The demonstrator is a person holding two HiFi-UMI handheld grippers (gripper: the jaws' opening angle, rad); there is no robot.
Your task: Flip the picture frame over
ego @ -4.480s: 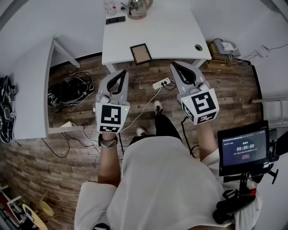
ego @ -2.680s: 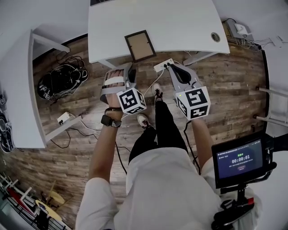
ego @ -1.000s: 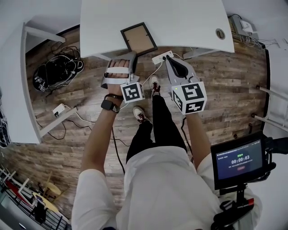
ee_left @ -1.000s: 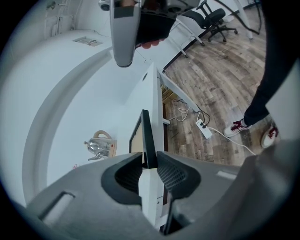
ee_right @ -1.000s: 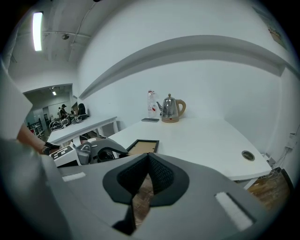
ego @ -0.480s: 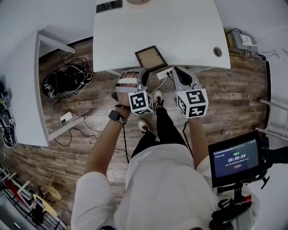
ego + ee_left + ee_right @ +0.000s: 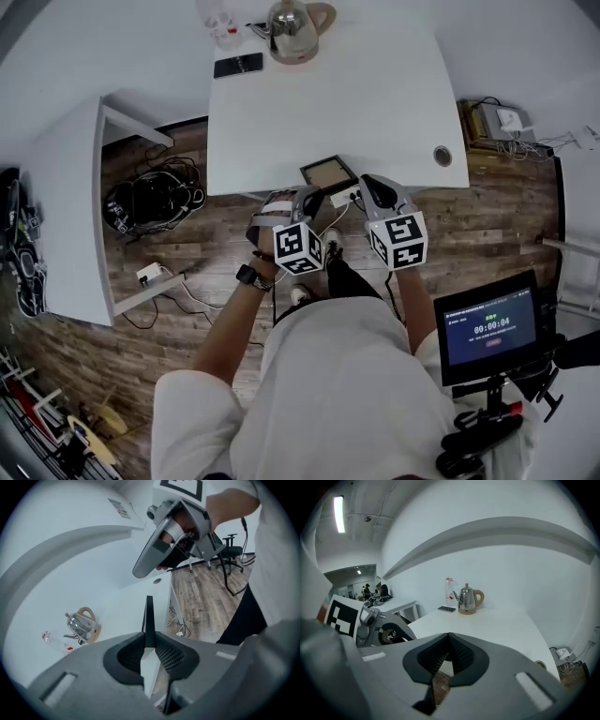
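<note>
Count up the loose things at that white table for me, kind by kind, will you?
Black-edged rectangular picture frame with a brown panel: 1
Shiny metal kettle with a tan handle: 1
Flat black phone: 1
Clear plastic bottle: 1
Total: 4
</note>
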